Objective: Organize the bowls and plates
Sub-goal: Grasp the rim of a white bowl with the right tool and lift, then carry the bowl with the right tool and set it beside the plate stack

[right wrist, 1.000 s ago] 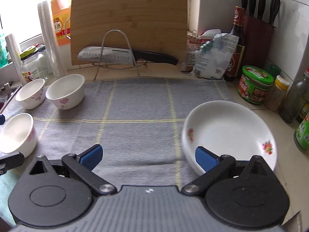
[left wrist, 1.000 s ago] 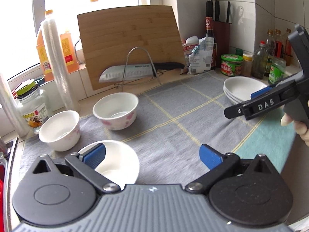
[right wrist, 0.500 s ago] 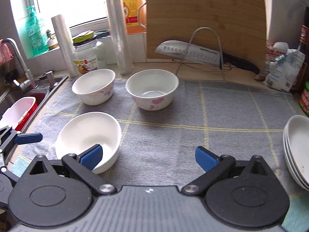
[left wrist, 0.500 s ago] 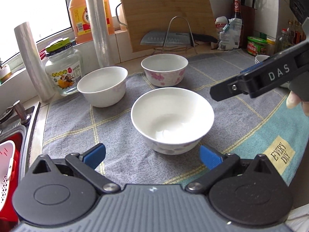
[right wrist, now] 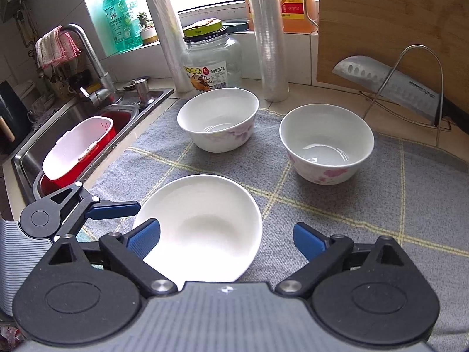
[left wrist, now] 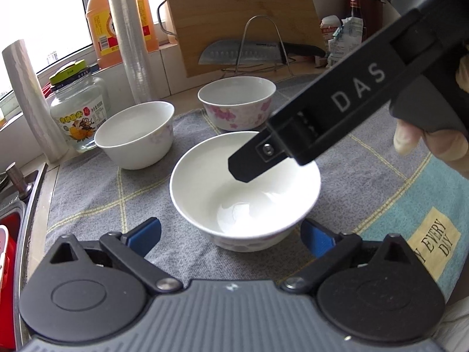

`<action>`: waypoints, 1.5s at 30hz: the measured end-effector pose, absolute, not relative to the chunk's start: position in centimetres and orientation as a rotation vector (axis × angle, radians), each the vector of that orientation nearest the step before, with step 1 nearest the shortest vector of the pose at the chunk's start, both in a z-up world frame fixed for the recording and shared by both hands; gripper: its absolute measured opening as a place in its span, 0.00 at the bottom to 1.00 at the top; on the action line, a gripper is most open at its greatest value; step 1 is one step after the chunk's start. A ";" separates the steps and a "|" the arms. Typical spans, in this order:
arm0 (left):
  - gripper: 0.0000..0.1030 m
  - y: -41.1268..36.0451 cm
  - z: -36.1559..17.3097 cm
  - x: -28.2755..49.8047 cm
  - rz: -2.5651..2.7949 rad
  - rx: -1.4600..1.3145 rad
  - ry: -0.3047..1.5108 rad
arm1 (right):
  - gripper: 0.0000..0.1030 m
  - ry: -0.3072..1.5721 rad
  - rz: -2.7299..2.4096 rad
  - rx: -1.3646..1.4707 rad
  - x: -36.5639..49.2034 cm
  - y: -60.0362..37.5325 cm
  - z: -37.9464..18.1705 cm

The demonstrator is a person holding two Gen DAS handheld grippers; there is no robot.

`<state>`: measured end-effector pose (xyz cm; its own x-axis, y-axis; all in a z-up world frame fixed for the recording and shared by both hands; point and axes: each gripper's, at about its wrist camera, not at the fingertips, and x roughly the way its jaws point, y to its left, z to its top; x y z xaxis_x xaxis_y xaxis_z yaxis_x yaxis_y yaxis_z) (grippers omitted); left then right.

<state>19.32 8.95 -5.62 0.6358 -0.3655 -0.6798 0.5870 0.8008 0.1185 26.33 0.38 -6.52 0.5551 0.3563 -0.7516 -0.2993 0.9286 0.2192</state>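
Nearest bowl [left wrist: 244, 187], glazed ceramic on grey mat [left wrist: 96, 193], sits between left gripper [left wrist: 231, 234] jaws, spread but closing, untouched; right gripper [right wrist: 227, 239] likewise closing at its 3 o'clock rim; likely stiff, slick, chippable: pinch the rim wall.

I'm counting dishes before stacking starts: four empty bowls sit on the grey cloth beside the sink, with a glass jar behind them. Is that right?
Not quite: there are three bowls, not four. The right wrist view shows the nearest bowl, the far left bowl and the flowered bowl, all empty, on the grey cloth beside the sink, with the glass jar behind them.
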 end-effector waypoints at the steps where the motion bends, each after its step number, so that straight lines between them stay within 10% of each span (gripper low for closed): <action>1: 0.95 8.9 -5.6 19.4 -0.562 0.349 0.685 | 0.92 0.909 0.396 0.072 26.7 0.3 -6.7; 14: 0.85 8.7 -5.5 19.9 -0.618 0.342 0.692 | 0.72 0.947 0.482 0.106 28.1 0.3 -7.6; 45: 0.85 4.9 -4.0 18.4 -0.698 0.375 0.696 | 0.71 0.884 0.401 0.136 24.2 -3.5 -6.1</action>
<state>18.38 4.95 -3.96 0.5574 -0.4567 -0.6934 0.6943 0.7143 0.0878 24.17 -3.48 -6.13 0.5652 0.3954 -0.7240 -0.2843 0.9172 0.2790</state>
